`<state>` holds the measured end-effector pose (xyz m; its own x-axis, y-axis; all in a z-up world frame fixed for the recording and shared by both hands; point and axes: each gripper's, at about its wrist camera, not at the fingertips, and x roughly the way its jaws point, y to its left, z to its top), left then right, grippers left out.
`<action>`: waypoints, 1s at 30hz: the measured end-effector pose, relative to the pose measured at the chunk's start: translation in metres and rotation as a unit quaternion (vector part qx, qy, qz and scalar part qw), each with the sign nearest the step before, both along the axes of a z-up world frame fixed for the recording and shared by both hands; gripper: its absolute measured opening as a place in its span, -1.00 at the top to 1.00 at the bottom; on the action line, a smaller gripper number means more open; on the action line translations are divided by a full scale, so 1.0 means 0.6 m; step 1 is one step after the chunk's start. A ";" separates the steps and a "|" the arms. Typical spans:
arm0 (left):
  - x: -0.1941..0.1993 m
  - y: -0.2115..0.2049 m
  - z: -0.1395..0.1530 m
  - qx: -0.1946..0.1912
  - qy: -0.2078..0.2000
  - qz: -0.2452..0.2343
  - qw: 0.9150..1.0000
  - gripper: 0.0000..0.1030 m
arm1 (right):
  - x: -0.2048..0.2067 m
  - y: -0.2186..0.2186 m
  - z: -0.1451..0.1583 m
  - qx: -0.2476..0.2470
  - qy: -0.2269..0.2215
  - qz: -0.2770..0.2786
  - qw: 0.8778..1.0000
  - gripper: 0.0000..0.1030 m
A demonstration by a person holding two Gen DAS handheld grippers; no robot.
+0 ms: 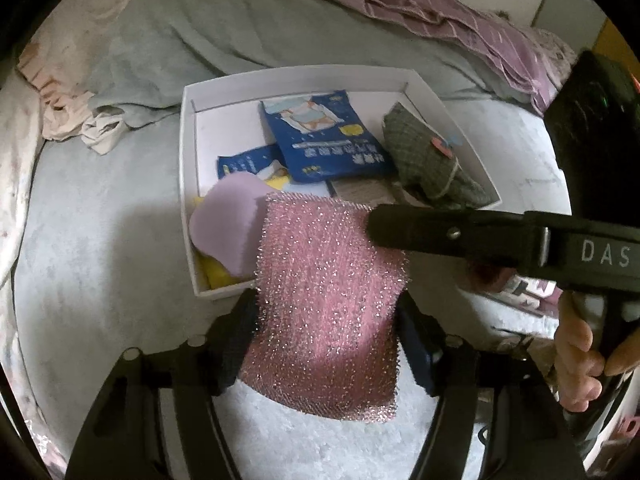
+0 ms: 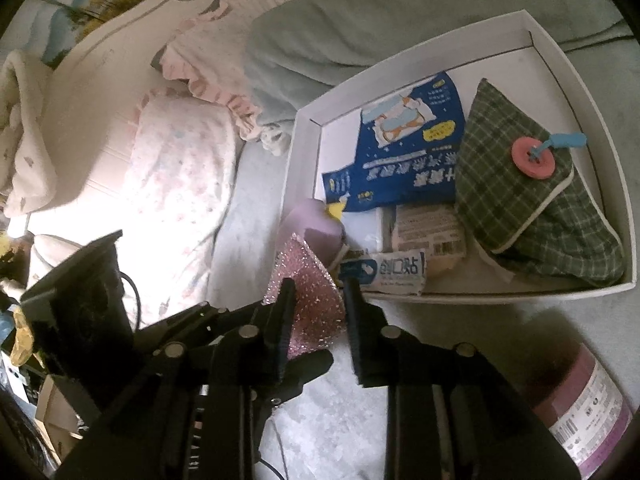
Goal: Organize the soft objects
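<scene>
A pink glittery scouring pad (image 1: pixel 324 300) hangs over the near edge of a white box (image 1: pixel 187 160). My left gripper (image 1: pixel 326 304) holds it across its width, with the pad's side edges against both fingers. From the right, a finger (image 1: pixel 420 232) of my right gripper lies over the pad's far right corner. In the right wrist view the pink pad (image 2: pixel 316 312) fills the gap between the fingers of my right gripper (image 2: pixel 319 286), which is shut on its edge. Inside the box lie a lilac sponge (image 1: pixel 228 224), blue packets (image 1: pixel 320 140) and a green plaid pouch (image 2: pixel 520 208).
The white box (image 2: pixel 304 152) sits on a pale bedspread (image 1: pixel 100 240). Behind it are a grey-green blanket (image 1: pixel 200 40) and a purple checked cover (image 1: pixel 440 4). A floral pillow (image 2: pixel 180 168) lies left of the box and a pink labelled container (image 2: pixel 588 412) near right. A hand (image 1: pixel 576 352) grips the right tool.
</scene>
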<state>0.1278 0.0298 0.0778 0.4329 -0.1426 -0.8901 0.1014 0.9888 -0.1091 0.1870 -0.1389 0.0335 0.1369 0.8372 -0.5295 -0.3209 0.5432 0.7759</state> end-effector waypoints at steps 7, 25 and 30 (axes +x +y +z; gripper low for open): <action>-0.008 0.008 0.027 -0.031 -0.047 0.006 0.998 -0.41 | 0.001 -0.022 0.022 0.039 -0.028 -0.039 0.998 0.74; -0.008 0.054 0.032 -0.047 -0.078 0.036 0.995 -0.39 | 0.012 -0.003 0.039 0.023 -0.053 -0.081 0.995 0.30; -0.011 0.040 0.038 -0.026 -0.082 0.029 0.996 -0.38 | 0.018 0.000 0.020 0.073 -0.026 -0.065 0.995 -0.47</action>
<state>0.1211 0.0537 0.1004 0.5808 -0.1569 -0.7988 0.0644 0.9870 -0.1470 0.1977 -0.1390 0.0452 0.2732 0.8783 -0.3924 -0.2968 0.4650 0.8341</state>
